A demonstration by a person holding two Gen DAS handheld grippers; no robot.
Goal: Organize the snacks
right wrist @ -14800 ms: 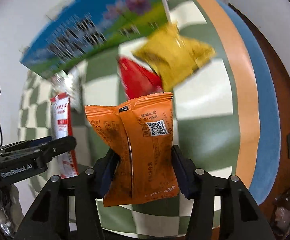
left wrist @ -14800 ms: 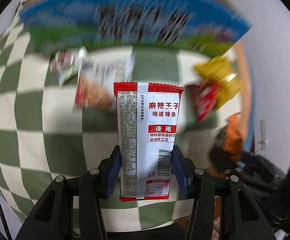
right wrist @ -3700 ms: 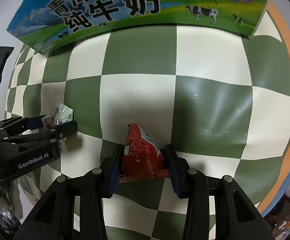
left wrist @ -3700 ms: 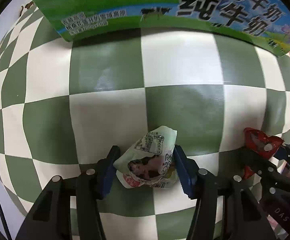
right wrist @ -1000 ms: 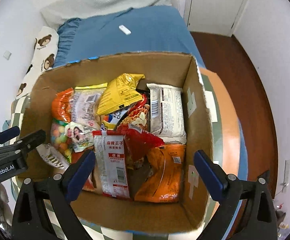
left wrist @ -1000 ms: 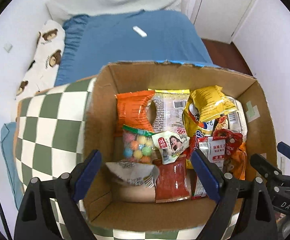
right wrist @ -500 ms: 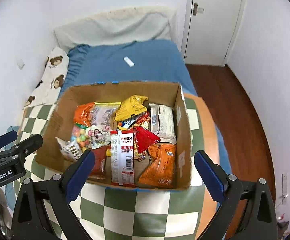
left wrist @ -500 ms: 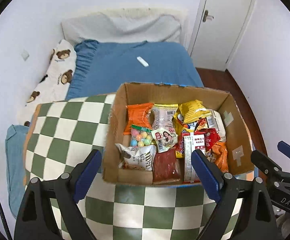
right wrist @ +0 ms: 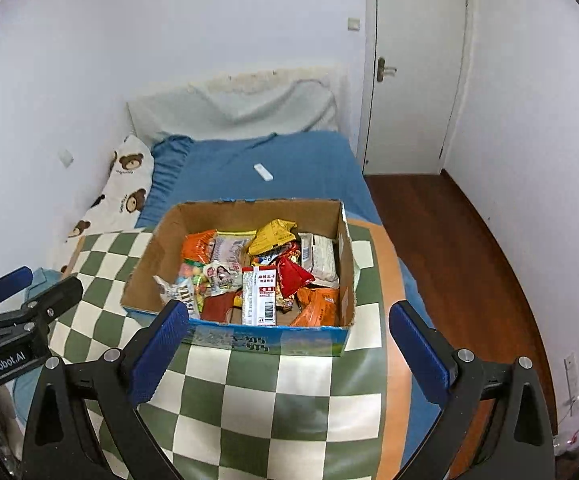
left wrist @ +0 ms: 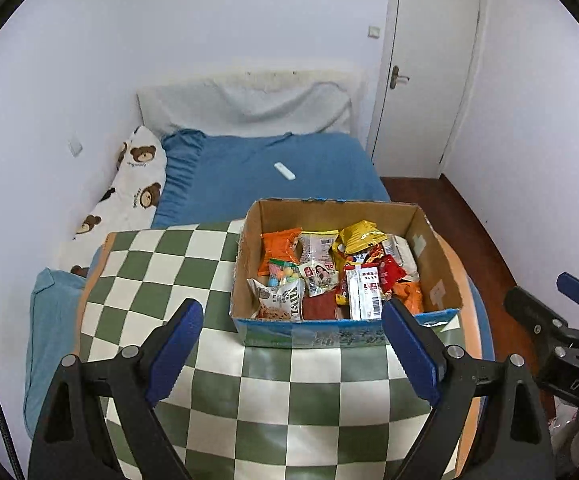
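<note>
A cardboard box point(left wrist: 437, 264) point(right wrist: 151, 264) with a blue printed front stands on the green-and-white checked cloth point(left wrist: 161, 280) point(right wrist: 273, 396). Several snack packets fill it: an orange bag point(left wrist: 279, 246), a yellow bag point(right wrist: 271, 234), a red-and-white strip packet point(right wrist: 260, 296), a red bag point(right wrist: 291, 274). My left gripper point(left wrist: 293, 350) hangs open and empty above the cloth, in front of the box. My right gripper point(right wrist: 285, 352) is likewise open and empty, near the box's front edge. Each gripper shows at the edge of the other's view.
Behind the box lies a bed with a blue sheet point(left wrist: 273, 168), a bear-print pillow point(left wrist: 129, 192) and a small white remote point(left wrist: 284, 171). A white door point(left wrist: 429, 64) and brown wooden floor point(right wrist: 461, 248) are at the right.
Both grippers have pulled up and back from the box, still open and empty. The box now looks smaller and more of the room shows.
</note>
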